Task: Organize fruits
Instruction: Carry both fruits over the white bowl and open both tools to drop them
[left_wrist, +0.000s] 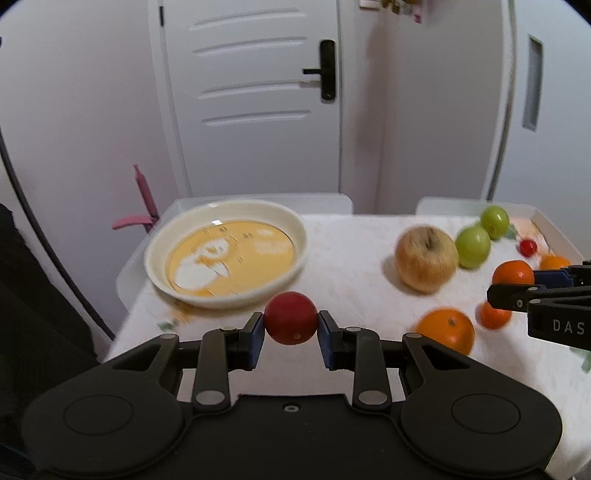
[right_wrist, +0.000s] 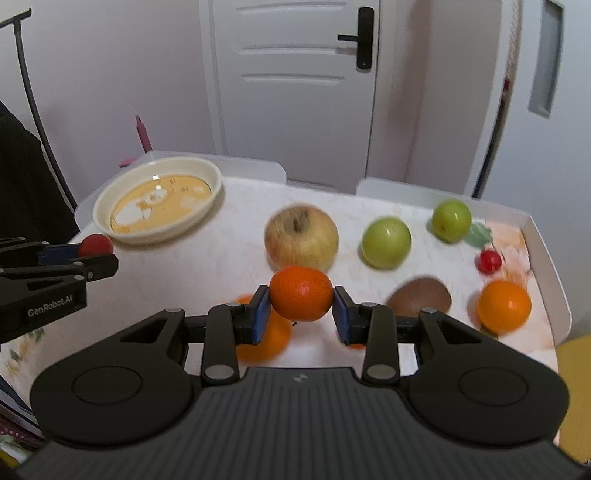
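My left gripper (left_wrist: 291, 332) is shut on a small red fruit (left_wrist: 291, 317) and holds it above the table, just in front of the cream plate (left_wrist: 162, 243). My right gripper (right_wrist: 301, 308) is shut on a small orange (right_wrist: 301, 291), raised over the table. The left gripper with the red fruit (right_wrist: 95, 244) shows at the left of the right wrist view. The plate (right_wrist: 107, 205) is at the far left with no fruit in it. The right gripper's held orange (left_wrist: 512, 272) shows at the right edge of the left wrist view.
On the table lie a yellow apple (right_wrist: 301, 236), two green apples (right_wrist: 386, 242) (right_wrist: 451, 220), a kiwi (right_wrist: 419, 296), a cherry (right_wrist: 488, 261) and other oranges (right_wrist: 504, 305) (right_wrist: 264, 341). The table has a raised white rim (right_wrist: 546, 266). A door stands behind.
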